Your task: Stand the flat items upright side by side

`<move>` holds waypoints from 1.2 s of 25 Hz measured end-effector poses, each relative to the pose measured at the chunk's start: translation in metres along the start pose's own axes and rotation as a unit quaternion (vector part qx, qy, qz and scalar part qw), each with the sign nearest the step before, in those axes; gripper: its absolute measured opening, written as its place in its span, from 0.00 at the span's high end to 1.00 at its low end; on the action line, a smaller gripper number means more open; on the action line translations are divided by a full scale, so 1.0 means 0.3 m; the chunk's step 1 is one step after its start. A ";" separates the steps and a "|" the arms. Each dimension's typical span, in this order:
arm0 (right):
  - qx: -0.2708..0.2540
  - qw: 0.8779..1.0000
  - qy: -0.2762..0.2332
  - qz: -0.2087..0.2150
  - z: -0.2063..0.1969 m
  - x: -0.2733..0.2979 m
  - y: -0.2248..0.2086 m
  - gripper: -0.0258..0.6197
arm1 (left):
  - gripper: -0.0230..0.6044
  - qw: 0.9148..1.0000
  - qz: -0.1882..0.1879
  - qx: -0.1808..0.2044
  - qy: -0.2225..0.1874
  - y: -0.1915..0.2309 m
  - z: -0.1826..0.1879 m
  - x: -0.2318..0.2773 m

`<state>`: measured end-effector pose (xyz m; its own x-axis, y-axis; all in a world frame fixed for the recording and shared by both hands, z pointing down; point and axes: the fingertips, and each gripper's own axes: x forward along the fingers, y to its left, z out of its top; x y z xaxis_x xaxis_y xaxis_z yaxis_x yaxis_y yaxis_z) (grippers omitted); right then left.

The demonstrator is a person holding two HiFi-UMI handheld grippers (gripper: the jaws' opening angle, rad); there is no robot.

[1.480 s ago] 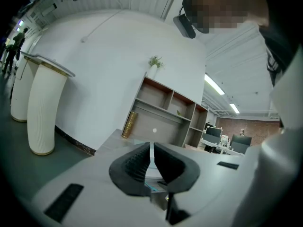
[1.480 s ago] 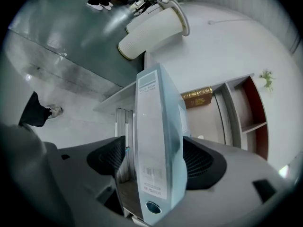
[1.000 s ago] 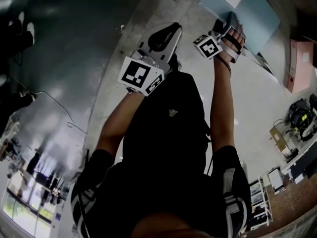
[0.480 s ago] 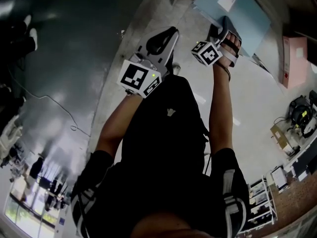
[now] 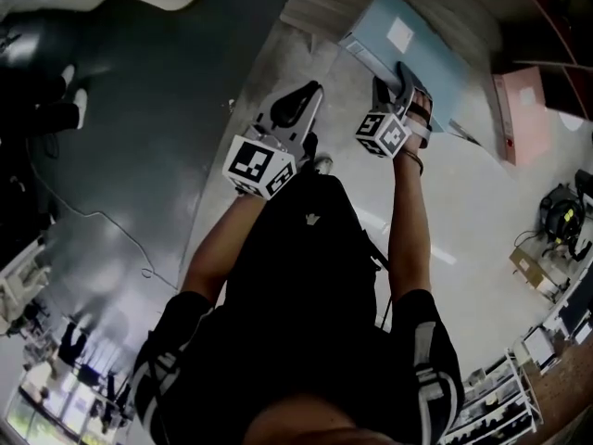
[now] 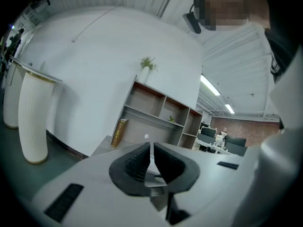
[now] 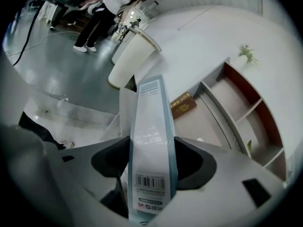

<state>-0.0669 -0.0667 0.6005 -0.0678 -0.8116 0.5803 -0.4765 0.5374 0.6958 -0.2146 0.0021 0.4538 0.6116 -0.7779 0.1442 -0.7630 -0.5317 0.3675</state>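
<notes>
Your right hand-held gripper (image 7: 151,151) has the light blue box file (image 7: 150,122) squarely in it. The jaws have just been closing, and both dark pads now press on the narrow spine, one on each side. The spine runs up and away from the camera, with the barcode label (image 7: 151,180) down near the jaw roots and a small printed tag at the far end.

From your head view, that file (image 5: 449,72) stretches out beyond your right hand as a broad pale blue slab with a white square label on its face, tilted rather than level. Whether its far edge touches anything is hard to judge from up here. A pink folder (image 5: 519,109) is close by on its right, apart from the file.

Your left hand-held gripper (image 6: 150,151) is empty, its ribbed jaws drawn together with only a sliver of light between them. It points out roughly level at a shelf unit (image 6: 161,115) with a plant (image 6: 147,64) on top and a gold book (image 6: 119,132) standing at its left end. A white ribbed column (image 6: 33,117) stands off to the left.

In the head view both marker cubes sit side by side in front of your body, above the pale floor (image 5: 482,211).
</notes>
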 end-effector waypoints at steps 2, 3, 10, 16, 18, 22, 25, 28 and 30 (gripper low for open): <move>0.029 0.999 -0.017 -0.003 0.019 -0.025 -0.047 0.50 | 0.89 1.000 -0.006 0.005 -0.001 -0.022 0.028 0.008; 0.044 0.999 -0.027 -0.005 0.024 -0.033 -0.075 0.50 | 0.89 1.000 -0.009 0.006 -0.002 -0.035 0.039 0.018; 0.198 0.975 -0.092 -0.036 0.050 -0.091 -0.318 0.50 | 0.89 0.999 -0.048 0.010 -0.004 -0.085 0.136 0.146; 0.335 0.929 -0.131 -0.086 0.012 -0.112 -0.514 0.50 | 0.89 0.995 -0.095 0.019 -0.004 -0.088 0.271 0.308; 0.379 0.908 -0.145 -0.104 -0.021 -0.116 -0.565 0.50 | 0.89 0.993 -0.114 0.023 0.001 -0.090 0.295 0.359; 0.479 0.848 -0.178 -0.140 -0.102 -0.133 -0.638 0.50 | 0.89 0.987 -0.154 0.034 0.010 -0.099 0.321 0.420; 0.529 0.810 -0.197 -0.156 -0.162 -0.139 -0.669 0.50 | 0.89 0.984 -0.172 0.043 0.016 -0.108 0.326 0.445; 0.548 0.796 -0.198 -0.162 -0.207 -0.142 -0.682 0.50 | 0.89 0.982 -0.182 0.043 0.019 -0.126 0.324 0.455; 0.553 0.794 -0.195 -0.163 -0.220 -0.136 -0.681 0.50 | 0.89 0.981 -0.186 0.040 0.021 -0.135 0.317 0.469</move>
<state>0.0911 -0.1282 0.4626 0.0528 -0.9913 0.1209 -0.9877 -0.0696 -0.1399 -0.1176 -0.1176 0.3717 0.8583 -0.5105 0.0525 -0.4974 -0.8025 0.3294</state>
